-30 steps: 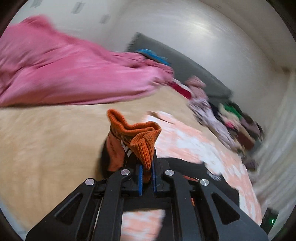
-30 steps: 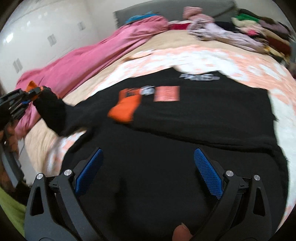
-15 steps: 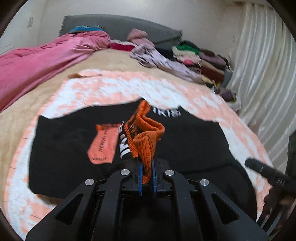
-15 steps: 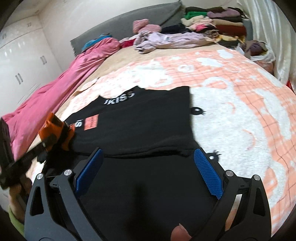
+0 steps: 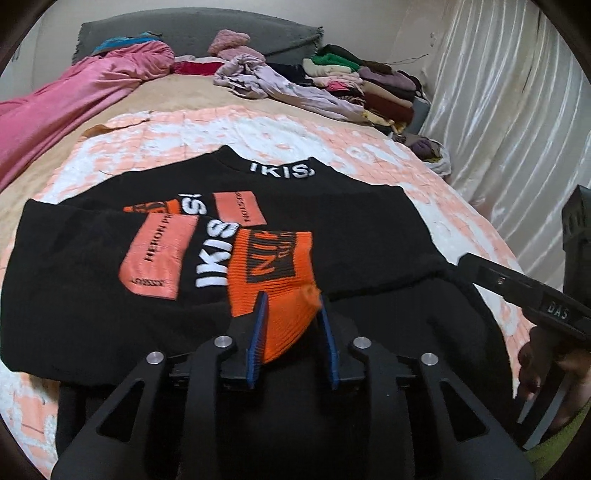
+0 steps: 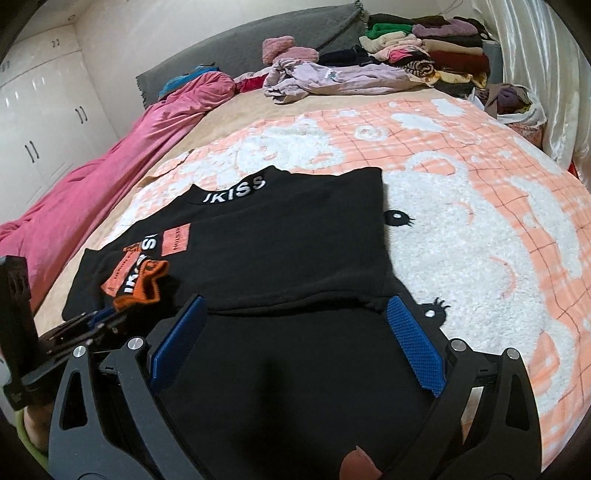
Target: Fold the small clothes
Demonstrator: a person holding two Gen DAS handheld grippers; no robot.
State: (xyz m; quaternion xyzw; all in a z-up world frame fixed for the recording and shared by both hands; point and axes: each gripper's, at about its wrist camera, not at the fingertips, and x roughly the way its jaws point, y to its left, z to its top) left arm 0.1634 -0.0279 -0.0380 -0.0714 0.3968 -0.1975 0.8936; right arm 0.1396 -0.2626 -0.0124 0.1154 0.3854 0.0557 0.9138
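**Orange cuff laid across a black sweater on the bed**

Black knit fills most of my view: the sweater (image 5: 332, 236) lies flat on the bed, neck away from me, with white lettering on the collar and chest and salmon patches on the front. Its sleeve is folded across the body, and the ribbed orange cuff (image 5: 273, 280) at its end rests on the chest, lying limp.

My left gripper (image 5: 291, 325) has just been opening; its blue pads stand a little apart with the orange cuff between them, the fabric bulging up through the gap rather than being pinched. My right gripper (image 6: 295, 332) is spread wide, empty, hovering over the sweater's lower part, with its right fingertip near the folded right edge.

Beneath the sweater is a peach-and-white fleece blanket (image 6: 480, 221) with a grid pattern, spread over a tan sheet (image 5: 177, 92). A pink quilt (image 6: 110, 177) lies bunched along the left, loose and stacked clothes (image 6: 424, 55) sit by the grey headboard (image 5: 192, 33), white wardrobe doors (image 6: 40, 122) stand left, and a pale curtain (image 5: 498, 110) hangs right.
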